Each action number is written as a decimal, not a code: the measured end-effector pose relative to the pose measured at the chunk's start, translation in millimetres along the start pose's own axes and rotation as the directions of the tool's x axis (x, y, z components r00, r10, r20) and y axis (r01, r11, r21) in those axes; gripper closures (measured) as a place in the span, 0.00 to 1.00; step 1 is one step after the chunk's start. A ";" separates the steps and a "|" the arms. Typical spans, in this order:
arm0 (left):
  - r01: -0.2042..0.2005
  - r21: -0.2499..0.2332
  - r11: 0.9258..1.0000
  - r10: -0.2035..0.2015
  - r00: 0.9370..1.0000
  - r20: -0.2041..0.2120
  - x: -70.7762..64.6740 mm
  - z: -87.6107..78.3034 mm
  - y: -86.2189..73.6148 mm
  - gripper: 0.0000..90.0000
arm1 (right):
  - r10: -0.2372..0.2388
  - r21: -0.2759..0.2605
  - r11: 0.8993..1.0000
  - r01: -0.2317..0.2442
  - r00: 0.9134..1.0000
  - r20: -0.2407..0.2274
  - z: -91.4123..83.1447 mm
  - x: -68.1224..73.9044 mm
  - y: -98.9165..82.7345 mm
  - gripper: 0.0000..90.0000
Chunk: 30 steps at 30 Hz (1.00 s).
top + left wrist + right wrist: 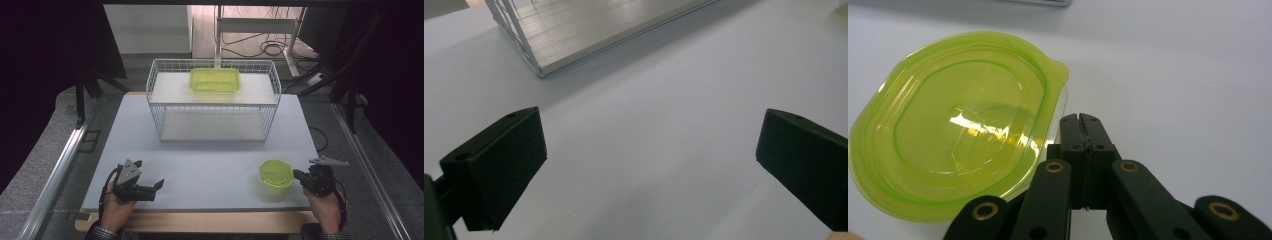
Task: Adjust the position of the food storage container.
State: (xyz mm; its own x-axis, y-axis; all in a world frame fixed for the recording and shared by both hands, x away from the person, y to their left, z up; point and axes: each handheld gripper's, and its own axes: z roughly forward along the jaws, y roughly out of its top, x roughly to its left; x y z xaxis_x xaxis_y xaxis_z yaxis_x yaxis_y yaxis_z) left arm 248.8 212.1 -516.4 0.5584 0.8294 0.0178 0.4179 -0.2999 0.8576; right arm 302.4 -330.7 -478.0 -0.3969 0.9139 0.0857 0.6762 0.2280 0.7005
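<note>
Item: round green container (276,173), lidded, translucent, standing on the worktop (200,165) at its near right, well apart from the wire basket (212,100).

Right hand-held gripper (297,174): jaws clenched together with nothing between them, tips just beside the container's rim on its right side. In the right gripper view the closed tips (1081,122) sit close under the lid's small pull tab (1058,70); whether they touch the rim cannot be told.

Left hand-held gripper (160,184): jaws released, wide apart, over bare worktop at the near left, well clear of the container.

Step in hand, as judged: approach to the round container. The next move calls for parting the jaws and setting them around the rim or tab before any lift.

Also present: rectangular green container (215,80) on the basket's upper shelf.

Hard to make out: the container's contents, behind glare on the lid; its near edge, cut off by the gripper's linkage in the right gripper view.
</note>
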 end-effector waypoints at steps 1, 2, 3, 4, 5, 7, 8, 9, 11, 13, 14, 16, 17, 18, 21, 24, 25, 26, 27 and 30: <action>0.000 0.000 1.000 0.000 1.000 0.000 0.0 0.0 0.0 0.00 | -0.004 0.001 1.000 0.004 1.000 -0.012 1.4 3.2 0.4 0.99; 0.001 0.000 1.000 -0.001 1.000 0.001 -0.1 0.1 0.0 0.00 | -0.007 0.002 1.000 0.007 1.000 -0.027 2.9 6.2 0.8 0.99; 0.000 0.001 1.000 0.000 1.000 0.001 -0.1 0.1 0.0 0.00 | -0.008 0.002 1.000 0.008 0.999 -0.041 4.5 9.4 1.1 0.99; 0.000 0.001 1.000 0.000 1.000 0.001 -0.1 0.2 -0.1 0.00 | -0.013 0.003 1.000 0.013 0.998 -0.054 6.0 12.1 1.4 0.99; 0.000 0.002 1.000 0.000 1.000 0.001 -0.2 0.2 -0.1 0.00 | -0.016 0.006 1.000 0.017 0.998 -0.065 7.2 14.7 1.8 0.99; 0.000 0.002 1.000 0.000 1.000 0.000 -0.2 0.2 -0.1 0.00 | -0.026 0.005 1.000 0.027 0.997 -0.068 8.1 17.7 2.3 0.99; 0.000 0.003 1.000 0.000 1.000 0.000 0.0 0.2 -0.1 0.00 | -0.028 0.000 1.000 0.028 0.998 -0.065 7.3 17.3 2.6 0.99; 0.001 0.003 1.000 -0.001 1.000 0.000 0.1 0.2 -0.1 0.00 | -0.022 -0.004 1.000 0.022 0.998 -0.062 5.9 15.8 2.5 0.99; 0.002 0.004 1.000 -0.002 1.000 -0.001 0.2 0.3 -0.1 0.00 | -0.012 -0.002 1.000 0.012 0.999 -0.052 4.6 12.2 0.6 0.99; 0.002 0.008 1.000 -0.002 1.000 -0.003 -0.2 0.8 -0.2 0.00 | -0.004 0.018 1.000 0.005 0.998 -0.056 6.0 10.6 -3.3 0.99; 0.000 0.012 1.000 0.000 1.000 -0.004 -0.3 1.0 -0.2 0.00 | -0.002 0.028 1.000 0.004 0.998 -0.063 7.0 11.2 -5.2 0.99; -0.001 0.018 1.000 0.002 1.000 -0.004 -0.6 1.4 -0.1 0.00 | -0.007 0.041 0.999 0.010 0.997 -0.078 8.3 15.0 -8.1 0.99; -0.003 0.020 1.000 0.004 1.000 -0.006 -0.8 1.7 -0.1 0.00 | -0.013 0.045 0.999 0.017 0.996 -0.088 9.0 17.2 -9.2 0.99; -0.004 0.022 1.000 0.004 1.000 -0.007 -1.0 1.9 -0.1 0.00 | -0.014 0.051 0.999 0.019 0.995 -0.098 9.7 19.2 -10.2 0.99; -0.004 0.023 1.000 0.004 1.000 -0.009 -1.1 2.1 -0.1 0.00 | -0.009 0.070 0.997 0.018 0.992 -0.126 13.5 23.2 -12.8 0.99; -0.004 0.021 1.000 0.004 1.000 -0.010 -0.9 1.9 -0.1 0.00 | 0.003 0.076 0.997 0.009 0.989 -0.150 17.5 24.5 -12.5 0.99; -0.004 0.020 1.000 0.004 1.000 -0.011 -0.8 1.9 -0.1 0.00 | 0.009 0.069 0.998 0.003 0.986 -0.164 18.5 25.0 -11.9 0.99; -0.004 0.020 1.000 0.004 1.000 -0.012 -0.8 1.9 -0.1 0.00 | 0.017 0.064 0.998 -0.006 0.985 -0.173 18.9 25.8 -11.1 0.99; -0.005 0.020 1.000 0.005 1.000 -0.012 -0.8 1.9 -0.1 0.00 | 0.016 0.054 0.999 -0.006 0.983 -0.184 20.0 26.8 -10.0 0.99; -0.005 0.022 1.000 0.006 1.000 -0.012 -1.1 2.2 -0.1 0.00 | 0.017 0.054 0.999 -0.007 0.980 -0.198 23.0 30.2 -7.2 0.99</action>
State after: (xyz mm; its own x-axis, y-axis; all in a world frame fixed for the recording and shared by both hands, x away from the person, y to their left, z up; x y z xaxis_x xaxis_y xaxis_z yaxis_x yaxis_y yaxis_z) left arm 249.7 210.1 -517.7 0.5522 0.8332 0.0288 0.4303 -0.3144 0.8462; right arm 299.8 -297.0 -496.7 -0.5000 0.8333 0.2359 0.7115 0.2400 0.6604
